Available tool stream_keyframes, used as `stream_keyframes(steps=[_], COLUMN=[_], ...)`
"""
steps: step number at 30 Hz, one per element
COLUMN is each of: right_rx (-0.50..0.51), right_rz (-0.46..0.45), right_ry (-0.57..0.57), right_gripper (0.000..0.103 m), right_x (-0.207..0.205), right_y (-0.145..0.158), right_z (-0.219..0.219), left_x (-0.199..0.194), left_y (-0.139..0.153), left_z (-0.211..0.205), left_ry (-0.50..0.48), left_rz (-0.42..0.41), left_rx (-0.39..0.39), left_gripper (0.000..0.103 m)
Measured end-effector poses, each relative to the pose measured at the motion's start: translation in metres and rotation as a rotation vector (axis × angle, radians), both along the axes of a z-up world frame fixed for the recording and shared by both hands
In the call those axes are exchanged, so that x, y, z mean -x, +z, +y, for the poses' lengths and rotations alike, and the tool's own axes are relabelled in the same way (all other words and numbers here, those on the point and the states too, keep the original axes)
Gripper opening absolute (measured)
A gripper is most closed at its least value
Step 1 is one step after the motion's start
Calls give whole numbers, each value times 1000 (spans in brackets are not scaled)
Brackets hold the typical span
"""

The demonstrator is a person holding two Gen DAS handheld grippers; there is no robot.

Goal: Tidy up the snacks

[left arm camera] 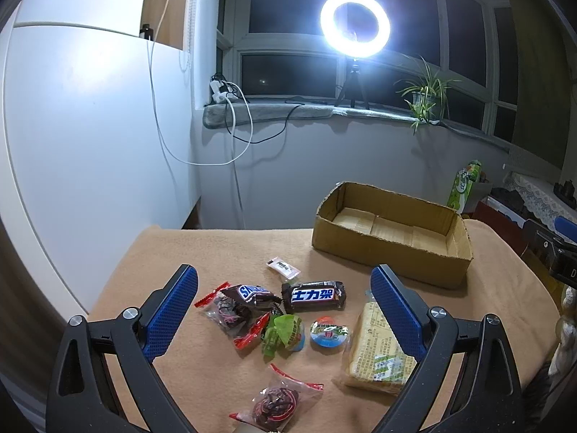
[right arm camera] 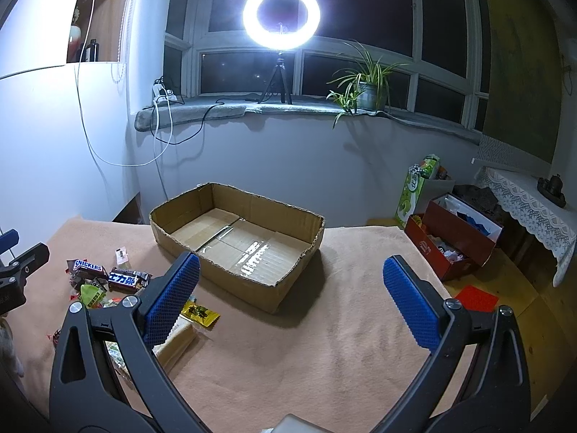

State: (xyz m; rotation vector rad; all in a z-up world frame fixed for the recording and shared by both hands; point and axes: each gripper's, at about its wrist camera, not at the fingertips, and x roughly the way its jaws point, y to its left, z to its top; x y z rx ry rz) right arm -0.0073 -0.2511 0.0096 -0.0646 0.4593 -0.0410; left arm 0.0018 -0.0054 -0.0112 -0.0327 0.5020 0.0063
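Several snacks lie on the tan cloth. In the left wrist view I see two Snickers bars [left arm camera: 313,295], a green-wrapped candy [left arm camera: 285,332], a round jelly cup [left arm camera: 329,332], a wrapped bread loaf [left arm camera: 378,353], two clear packets with red ends [left arm camera: 274,400] and a small white sachet [left arm camera: 283,266]. The open cardboard box [left arm camera: 393,249] stands behind them, nothing in it. My left gripper [left arm camera: 285,288] is open above the snacks, holding nothing. My right gripper [right arm camera: 290,278] is open and empty in front of the box [right arm camera: 274,288]. A yellow packet [right arm camera: 200,312] lies by its left finger.
A ring light on a tripod [right arm camera: 281,11] and a potted plant [right arm camera: 368,90] stand on the windowsill. A red box [right arm camera: 454,249] and a green carton [right arm camera: 414,191] sit right of the table. A white cabinet [left arm camera: 72,126] stands on the left.
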Motion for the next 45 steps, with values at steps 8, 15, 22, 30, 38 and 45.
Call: stream_keyframes(steps=[8,15,22,30,38,45], right_rx=[0,0,-2,0,-1,0], right_rz=[1,2,4,3,10,15], right_ry=[0,2,3,3,7,9], right_gripper=[103,103,103,103,103,103], right_x=[0,2,1,2,3,2], right_y=[-1,-1,-1,-2,-6,-7], right_z=[0,0,0,0,4,5], left_x=[0,0,1,1,1,-2], left_y=[1,1,2,1,1,-1], left_z=[-2,-1,-1,-1,1,4], left_ry=[-3,-4,-5,-7,-15,-33], left_rz=[-1,-2,-2,0,5,27], left_rx=[0,3,4,5,9,34], left_gripper=[97,97,97,97,97,97])
